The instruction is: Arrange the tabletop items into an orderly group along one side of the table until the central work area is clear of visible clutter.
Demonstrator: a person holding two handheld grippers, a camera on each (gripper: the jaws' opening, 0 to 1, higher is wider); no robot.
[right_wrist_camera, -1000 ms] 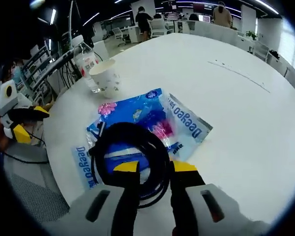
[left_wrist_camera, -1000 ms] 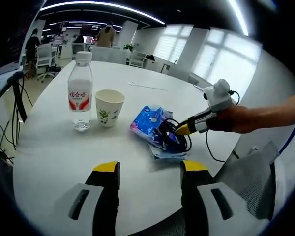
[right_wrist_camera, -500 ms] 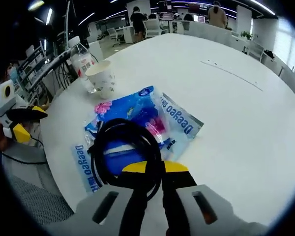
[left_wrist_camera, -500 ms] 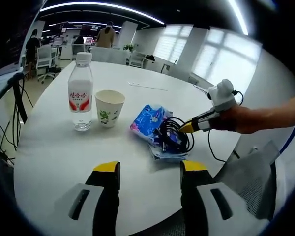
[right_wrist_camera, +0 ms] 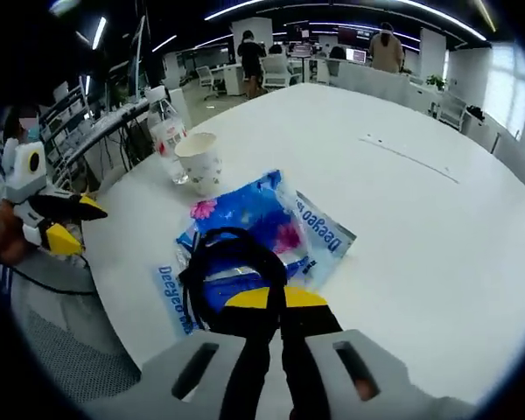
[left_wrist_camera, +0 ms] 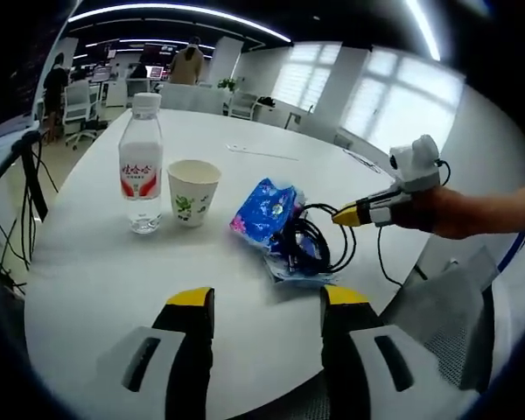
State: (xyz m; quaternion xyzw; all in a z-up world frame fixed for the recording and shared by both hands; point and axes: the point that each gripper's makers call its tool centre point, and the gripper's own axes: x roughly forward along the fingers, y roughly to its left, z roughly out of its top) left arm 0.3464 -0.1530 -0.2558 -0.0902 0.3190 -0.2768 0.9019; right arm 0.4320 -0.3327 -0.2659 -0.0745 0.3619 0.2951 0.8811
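In the right gripper view my right gripper (right_wrist_camera: 276, 299) is shut on a black cable coil (right_wrist_camera: 212, 255), whose loop hangs over two blue tissue packs (right_wrist_camera: 255, 213). Beyond them stand a paper cup (right_wrist_camera: 199, 161) and a water bottle (right_wrist_camera: 166, 129). My left gripper (right_wrist_camera: 79, 223) shows at the left edge, jaws apart. In the left gripper view my left gripper (left_wrist_camera: 269, 302) is open over bare table, short of everything. The bottle (left_wrist_camera: 140, 171), cup (left_wrist_camera: 192, 191), tissue packs (left_wrist_camera: 267, 210) and cable (left_wrist_camera: 319, 243) lie ahead; the right gripper (left_wrist_camera: 343, 217) holds the cable from the right.
The round white table (right_wrist_camera: 420, 227) stretches wide and bare behind the items; a thin line-like mark (right_wrist_camera: 409, 159) lies far across it. Office chairs and desks (left_wrist_camera: 79, 96) with people stand beyond the far edge. A grey mesh chair (left_wrist_camera: 455, 332) sits at the near right.
My right gripper closed fully on the cable and drew back and up, lifting the coil partly off the tissue packs. The left gripper stayed put and open.
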